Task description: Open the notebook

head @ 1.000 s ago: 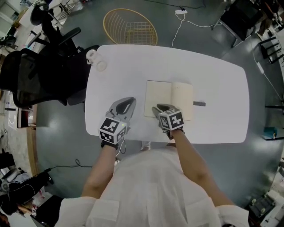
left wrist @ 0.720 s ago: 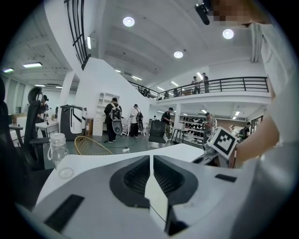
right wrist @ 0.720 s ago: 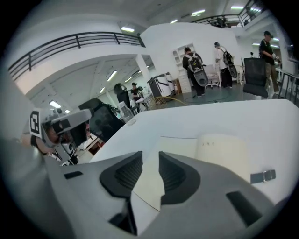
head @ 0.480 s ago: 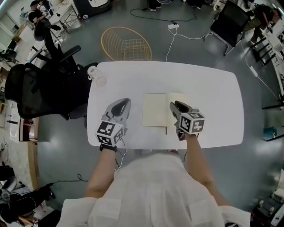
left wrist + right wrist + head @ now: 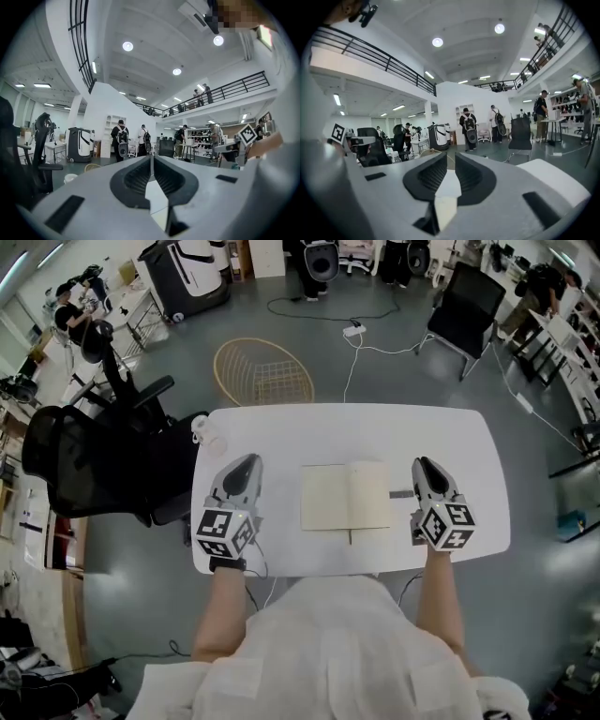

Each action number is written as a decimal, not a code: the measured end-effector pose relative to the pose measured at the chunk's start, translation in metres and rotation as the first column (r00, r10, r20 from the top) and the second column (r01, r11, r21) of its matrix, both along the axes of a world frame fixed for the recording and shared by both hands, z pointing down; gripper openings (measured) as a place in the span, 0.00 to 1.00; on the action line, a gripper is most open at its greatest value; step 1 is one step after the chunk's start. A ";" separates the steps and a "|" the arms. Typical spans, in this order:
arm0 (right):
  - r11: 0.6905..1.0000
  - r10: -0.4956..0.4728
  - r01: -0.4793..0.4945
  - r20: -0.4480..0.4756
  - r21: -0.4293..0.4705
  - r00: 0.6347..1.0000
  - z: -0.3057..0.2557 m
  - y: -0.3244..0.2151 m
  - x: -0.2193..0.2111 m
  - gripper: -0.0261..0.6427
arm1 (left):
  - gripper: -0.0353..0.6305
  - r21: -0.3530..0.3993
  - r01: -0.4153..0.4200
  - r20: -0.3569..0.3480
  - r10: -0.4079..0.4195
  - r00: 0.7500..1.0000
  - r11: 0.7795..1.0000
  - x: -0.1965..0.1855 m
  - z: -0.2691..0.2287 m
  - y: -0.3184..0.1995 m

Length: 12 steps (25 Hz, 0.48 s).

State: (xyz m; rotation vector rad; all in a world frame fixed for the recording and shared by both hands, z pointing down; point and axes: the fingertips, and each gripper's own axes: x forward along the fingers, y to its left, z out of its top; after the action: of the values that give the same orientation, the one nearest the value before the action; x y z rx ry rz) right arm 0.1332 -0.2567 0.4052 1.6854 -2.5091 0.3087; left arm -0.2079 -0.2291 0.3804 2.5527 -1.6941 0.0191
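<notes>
Only the head view showed me the notebook [image 5: 345, 496]: it lay open on the white table [image 5: 281, 432], to the right of the left gripper [image 5: 151, 158] and to the left of the right gripper [image 5: 451, 159], touching neither. Their own views showed the left jaws pressed together and empty, and the right jaws closing on nothing. A second earlier the right gripper sat over the right page. Each cube bore square markers [image 5: 448, 526].
</notes>
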 end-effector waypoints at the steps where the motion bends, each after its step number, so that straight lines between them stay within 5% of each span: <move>1: 1.000 0.008 -0.007 -0.014 0.029 1.000 -0.008 0.004 0.003 0.12 | 0.09 0.008 0.001 0.007 -0.001 1.000 1.000 -0.001 -0.003 0.000; 6: 0.990 0.044 -0.040 -0.029 0.133 0.999 -0.037 0.019 0.013 0.05 | 0.09 0.047 0.007 0.018 -0.008 1.000 0.999 -0.003 -0.018 -0.001; 12: 0.986 0.052 -0.048 -0.017 0.159 0.999 -0.048 0.025 0.021 0.04 | 0.09 0.077 0.000 0.022 -0.002 1.000 0.997 0.003 -0.032 0.004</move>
State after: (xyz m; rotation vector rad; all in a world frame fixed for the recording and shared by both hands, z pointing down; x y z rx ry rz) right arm 0.1539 -0.2316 0.3573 1.7999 -2.5396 0.0971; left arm -0.2054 -0.2254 0.3487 2.6156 -1.7374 -0.0182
